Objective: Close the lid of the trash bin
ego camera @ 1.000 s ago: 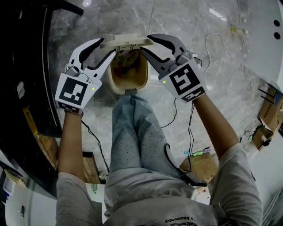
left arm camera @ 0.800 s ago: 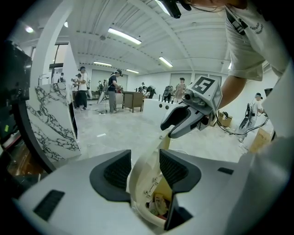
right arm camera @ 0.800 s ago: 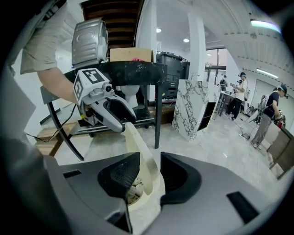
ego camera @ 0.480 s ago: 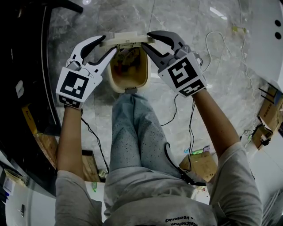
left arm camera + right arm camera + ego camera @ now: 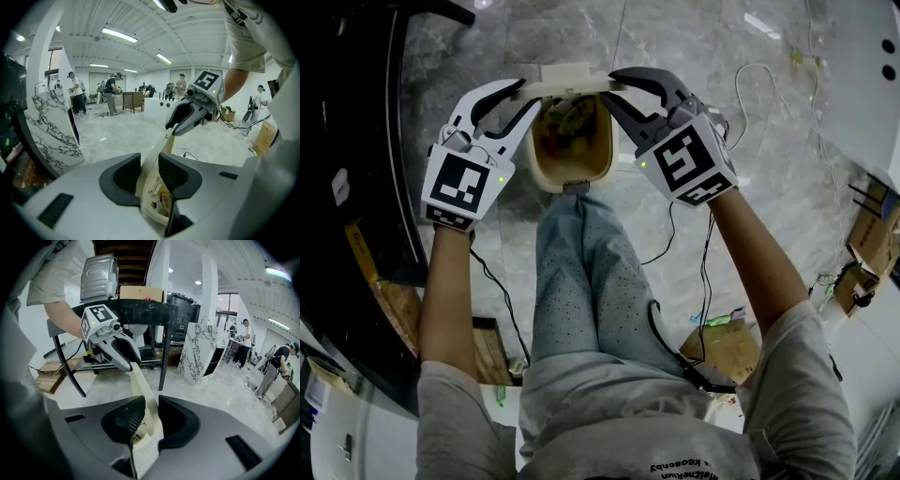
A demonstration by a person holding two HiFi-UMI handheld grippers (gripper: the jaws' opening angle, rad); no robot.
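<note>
Head view: left claw (image 5: 528,94), right claw (image 5: 609,86) just closing, each clamping raised lid (image 5: 567,80) end; trash bin (image 5: 546,180) open.

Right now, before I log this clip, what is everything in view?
trash bin: one, cream, on the floor, centre, open
lid: one, cream, upright at the bin's far edge
rubbish: several pieces, mixed colours, inside the bin
cables: several, black and white, on the floor at right
cardboard boxes: a few, brown, far right
table: one, black, at left
legs: grey trousers, bottom centre
left gripper: grey and black, jaws have just been closing, lid's left end between them
right gripper: grey and black, jaws have just been closing, lid's right end between them
</note>
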